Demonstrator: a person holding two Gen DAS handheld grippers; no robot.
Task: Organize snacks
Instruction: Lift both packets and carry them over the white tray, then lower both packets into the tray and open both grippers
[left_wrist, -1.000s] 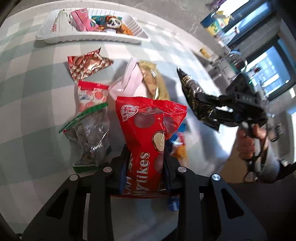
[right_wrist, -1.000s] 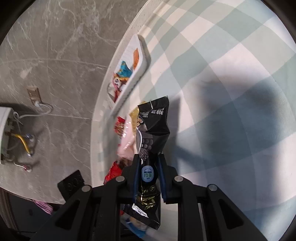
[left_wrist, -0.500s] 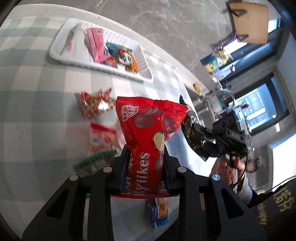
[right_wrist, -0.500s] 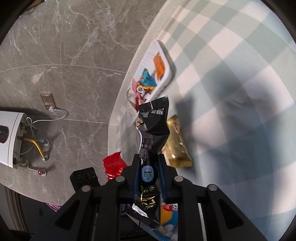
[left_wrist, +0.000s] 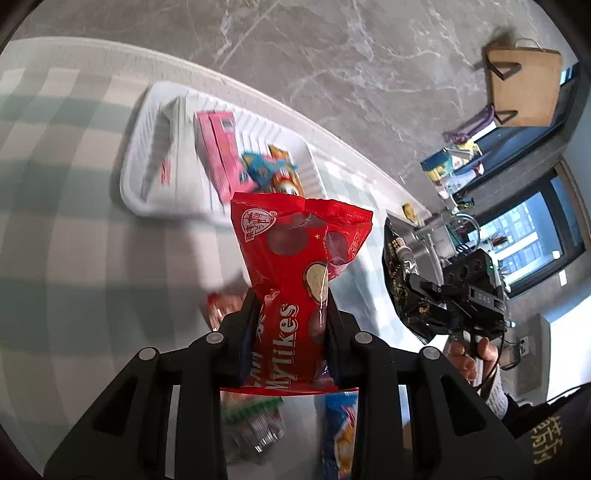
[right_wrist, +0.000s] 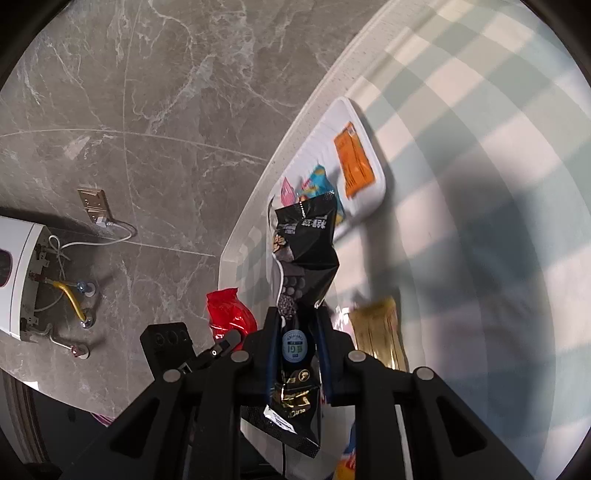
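My left gripper (left_wrist: 290, 306) is shut on a red snack bag (left_wrist: 295, 266), held upright above the checked tablecloth. Beyond it lies the white tray (left_wrist: 147, 192) with a pink box (left_wrist: 216, 147) and colourful packets. My right gripper (right_wrist: 297, 325) is shut on a black snack bag (right_wrist: 306, 243), also lifted off the table. The same tray (right_wrist: 376, 192) lies ahead of it and holds an orange packet (right_wrist: 354, 162). In the left wrist view the right gripper (left_wrist: 424, 295) and the black bag (left_wrist: 402, 280) hang at the right, with a hand below them. The red bag (right_wrist: 229, 314) shows at the lower left of the right wrist view.
Loose snacks lie on the cloth under my grippers: a gold packet (right_wrist: 380, 336), a clear green-topped bag (left_wrist: 255, 428), a blue packet (left_wrist: 340, 432), a red packet (left_wrist: 221, 306). The table edge (right_wrist: 251, 221) runs close beside the tray, with grey marble floor beyond.
Both grippers have risen and moved toward the tray with their bags still gripped. The loose snacks have slid down and partly out of both views; the tray now looks nearer.
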